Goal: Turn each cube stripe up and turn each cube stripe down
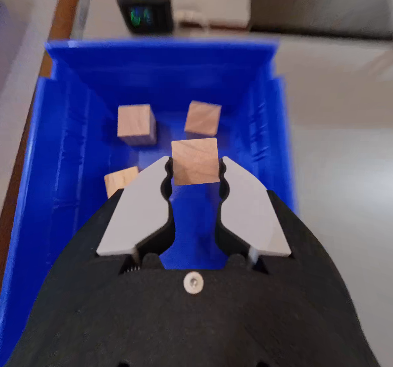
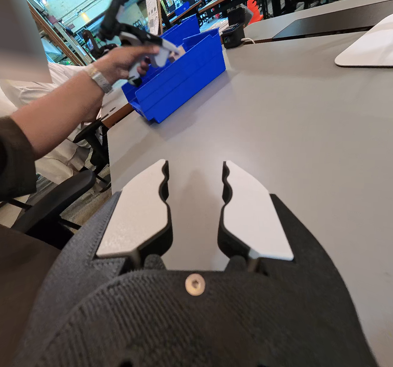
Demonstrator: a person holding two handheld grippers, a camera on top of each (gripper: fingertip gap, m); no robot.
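Observation:
In the left wrist view my left gripper (image 1: 195,161) is shut on a plain wooden cube (image 1: 195,161) and holds it above the floor of a blue bin (image 1: 148,74). Three more wooden cubes lie in the bin: one at the far left (image 1: 136,124), one at the far right (image 1: 202,117), one at the near left (image 1: 119,179) partly hidden by my left finger. No stripe shows on any face in view. In the right wrist view my right gripper (image 2: 195,165) is open and empty over the grey table (image 2: 276,133), well apart from the bin (image 2: 180,80). The left gripper (image 2: 170,51) shows there over the bin.
A dark device with a green display (image 1: 142,14) stands behind the bin. A white flat object (image 2: 370,44) lies at the far right of the table. The person's arm (image 2: 63,106) reaches across at left. A black chair (image 2: 55,199) stands beside the table's left edge.

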